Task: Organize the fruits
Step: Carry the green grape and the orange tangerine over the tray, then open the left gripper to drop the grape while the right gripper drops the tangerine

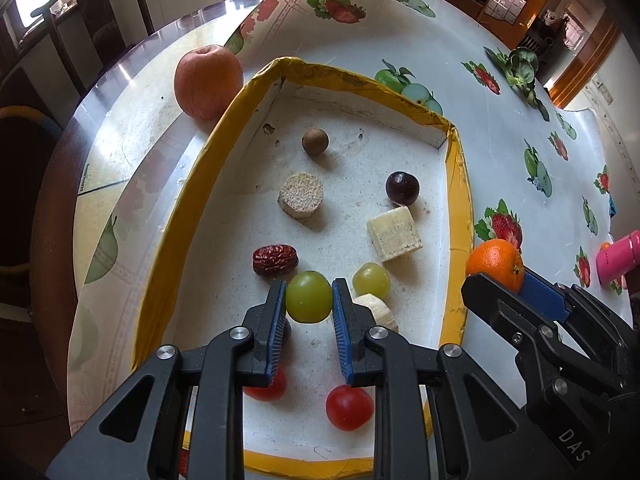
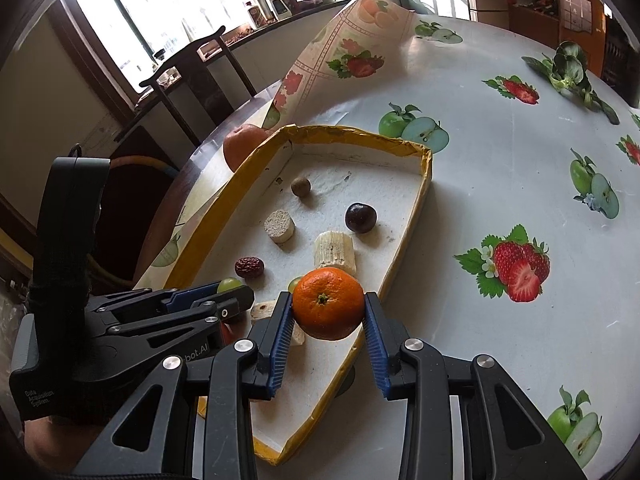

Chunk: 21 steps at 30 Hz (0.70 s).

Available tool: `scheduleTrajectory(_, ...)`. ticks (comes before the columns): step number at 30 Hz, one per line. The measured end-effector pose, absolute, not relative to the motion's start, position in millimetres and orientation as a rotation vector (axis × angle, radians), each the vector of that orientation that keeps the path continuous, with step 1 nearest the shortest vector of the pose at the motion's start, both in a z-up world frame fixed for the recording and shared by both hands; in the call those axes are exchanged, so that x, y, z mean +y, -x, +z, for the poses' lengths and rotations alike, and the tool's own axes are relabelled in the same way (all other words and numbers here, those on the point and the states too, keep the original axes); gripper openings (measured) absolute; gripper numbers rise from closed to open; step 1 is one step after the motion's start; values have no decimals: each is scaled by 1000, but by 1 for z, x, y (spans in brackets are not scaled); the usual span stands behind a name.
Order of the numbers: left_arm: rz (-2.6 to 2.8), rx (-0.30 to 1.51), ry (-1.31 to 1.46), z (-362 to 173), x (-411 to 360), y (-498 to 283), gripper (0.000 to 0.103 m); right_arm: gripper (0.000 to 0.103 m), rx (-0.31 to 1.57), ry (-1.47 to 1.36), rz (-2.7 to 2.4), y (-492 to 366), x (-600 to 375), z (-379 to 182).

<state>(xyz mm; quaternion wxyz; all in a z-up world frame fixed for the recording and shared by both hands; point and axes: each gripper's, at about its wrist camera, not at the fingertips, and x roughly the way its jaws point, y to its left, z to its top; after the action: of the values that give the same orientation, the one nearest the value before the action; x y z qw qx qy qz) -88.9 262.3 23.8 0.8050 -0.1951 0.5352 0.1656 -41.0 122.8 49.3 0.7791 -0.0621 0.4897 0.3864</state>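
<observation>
A shallow white tray with a yellow taped rim (image 1: 458, 184) (image 2: 424, 168) lies on the table. My left gripper (image 1: 309, 298) is shut on a green grape (image 1: 309, 297) and holds it above the tray's near half. My right gripper (image 2: 328, 310) is shut on a small orange (image 2: 329, 304) (image 1: 495, 262) over the tray's right rim. In the tray lie a dark grape (image 1: 402, 188), a red date (image 1: 275, 260), a second green grape (image 1: 371, 279), a brown round fruit (image 1: 315, 141), pale cut pieces (image 1: 394, 232) and two cherry tomatoes (image 1: 349, 407).
A large apple (image 1: 208, 81) sits outside the tray at its far left corner. The fruit-print tablecloth (image 2: 500, 208) is folded up behind the tray. Leafy greens (image 2: 572, 68) lie far right, a pink bottle (image 1: 618, 258) at the right edge. Dark chairs (image 2: 192, 76) stand beyond the table.
</observation>
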Motion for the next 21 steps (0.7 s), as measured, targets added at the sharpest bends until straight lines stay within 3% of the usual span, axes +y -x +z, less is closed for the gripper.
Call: scheduleTrajectory(21,386,1172,379,3,306,-7,20,35,1081,171,767,-56,191,19)
